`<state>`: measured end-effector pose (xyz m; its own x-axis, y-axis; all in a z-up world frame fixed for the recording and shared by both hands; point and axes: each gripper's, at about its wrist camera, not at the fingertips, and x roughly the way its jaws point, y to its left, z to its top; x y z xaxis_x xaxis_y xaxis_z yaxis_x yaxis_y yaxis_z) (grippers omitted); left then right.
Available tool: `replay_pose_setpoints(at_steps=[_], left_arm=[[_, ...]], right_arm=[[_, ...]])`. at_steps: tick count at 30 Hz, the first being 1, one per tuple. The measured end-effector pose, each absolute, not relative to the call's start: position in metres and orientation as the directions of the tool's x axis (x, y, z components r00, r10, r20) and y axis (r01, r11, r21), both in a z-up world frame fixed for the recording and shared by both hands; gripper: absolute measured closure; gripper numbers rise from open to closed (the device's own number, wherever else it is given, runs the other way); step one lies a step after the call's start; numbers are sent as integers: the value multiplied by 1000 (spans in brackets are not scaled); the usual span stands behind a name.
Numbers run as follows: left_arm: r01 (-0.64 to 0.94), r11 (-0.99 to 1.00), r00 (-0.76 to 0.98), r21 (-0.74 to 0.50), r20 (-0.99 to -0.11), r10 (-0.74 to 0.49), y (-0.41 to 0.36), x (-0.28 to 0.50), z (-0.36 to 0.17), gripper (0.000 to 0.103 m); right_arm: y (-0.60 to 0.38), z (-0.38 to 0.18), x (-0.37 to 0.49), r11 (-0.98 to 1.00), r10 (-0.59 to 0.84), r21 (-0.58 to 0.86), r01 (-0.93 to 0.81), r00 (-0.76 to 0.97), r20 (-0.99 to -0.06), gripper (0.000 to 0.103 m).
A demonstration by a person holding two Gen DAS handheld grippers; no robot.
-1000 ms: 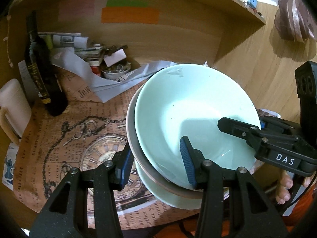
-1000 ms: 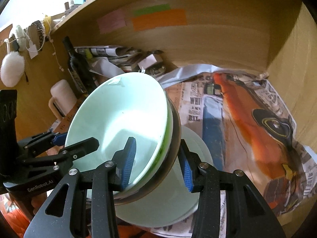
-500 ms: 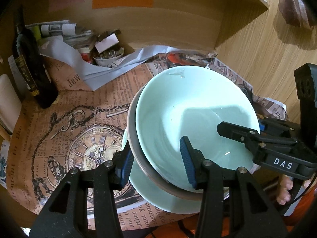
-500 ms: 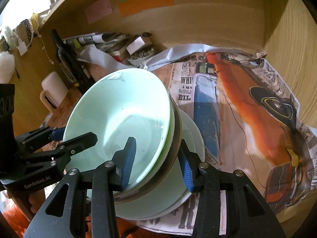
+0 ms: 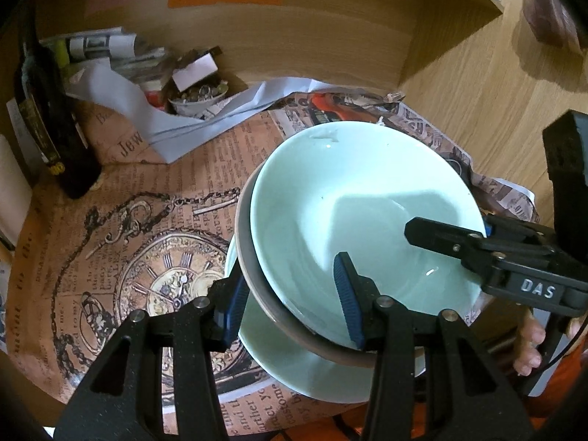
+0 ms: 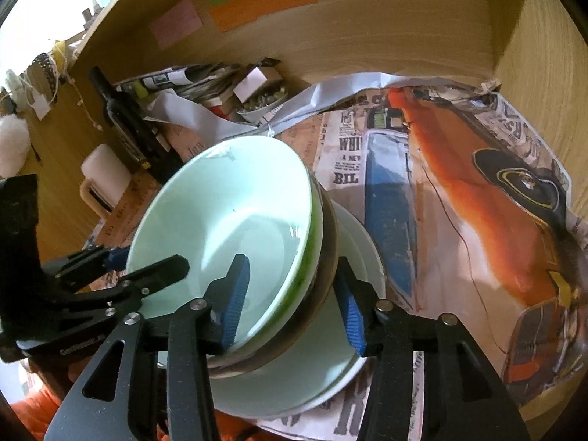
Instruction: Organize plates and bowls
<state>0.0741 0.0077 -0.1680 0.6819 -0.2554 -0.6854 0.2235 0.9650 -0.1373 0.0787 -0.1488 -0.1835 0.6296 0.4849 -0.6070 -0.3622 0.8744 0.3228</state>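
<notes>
Holding a stack of bowls (image 5: 364,213) from both sides, you have it on a pale green plate (image 5: 294,364) at the front edge of the shelf (image 6: 367,47). Your left gripper (image 5: 290,297) straddles the near left rim of the stack: one blue pad sits inside the top mint bowl, the other outside the brown bowl (image 5: 257,279) beneath, both pressing on the rim. Your right gripper (image 6: 294,301) straddles the opposite rim. Its jaws have just been opening; the outer pad now stands slightly clear of the dark outer bowl, while the inner pad lies against the top bowl's inside wall.

The stack tilts a little on the plate. Printed newspaper (image 5: 121,257) covers the shelf floor, with a clock drawing to the left and an orange car (image 6: 477,202) to the right. At the back left corner stand a dark bottle (image 5: 47,117), loose papers and a small dish of oddments (image 5: 198,95). Coloured notes (image 6: 264,0) are stuck to the back wall.
</notes>
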Motion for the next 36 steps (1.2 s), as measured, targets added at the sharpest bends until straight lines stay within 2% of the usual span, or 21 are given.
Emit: replay_pose_setpoints(at_steps=[5, 8, 12, 16, 23, 26, 30, 34, 36], left_arm=[[224, 957, 669, -187, -684, -290, 16, 77, -170, 57], [213, 965, 706, -154, -658, -261, 18, 70, -162, 57], [191, 977, 794, -91, -571, -208, 22, 49, -138, 54], [166, 985, 891, -39, -423, -167, 26, 18, -108, 49], [138, 990, 954, -41, -262, -144, 32, -25, -76, 36], [126, 991, 967, -35, -217, -130, 30, -36, -70, 29], [110, 994, 981, -27, -159, -113, 27, -55, -66, 10], [101, 995, 987, -20, -125, -103, 23, -70, -66, 3], [94, 995, 988, -21, -120, -96, 22, -75, -65, 1]], right_arm=[[-146, -177, 73, 887, 461, 278, -369, 668, -584, 48], [-150, -171, 65, 899, 438, 253, -359, 705, -557, 42], [-157, -158, 55, 903, 431, 243, -356, 748, -504, 41], [-163, -139, 38, 909, 416, 221, -354, 804, -424, 38], [-167, -110, 0, 912, 406, 172, -372, 874, -265, 32], [-168, -103, -16, 913, 403, 159, -376, 892, -206, 21], [-169, -98, -33, 911, 407, 137, -389, 901, -148, 15], [-168, -97, -45, 912, 403, 139, -387, 908, -117, 1], [-169, -97, -50, 910, 406, 140, -390, 907, -109, 0]])
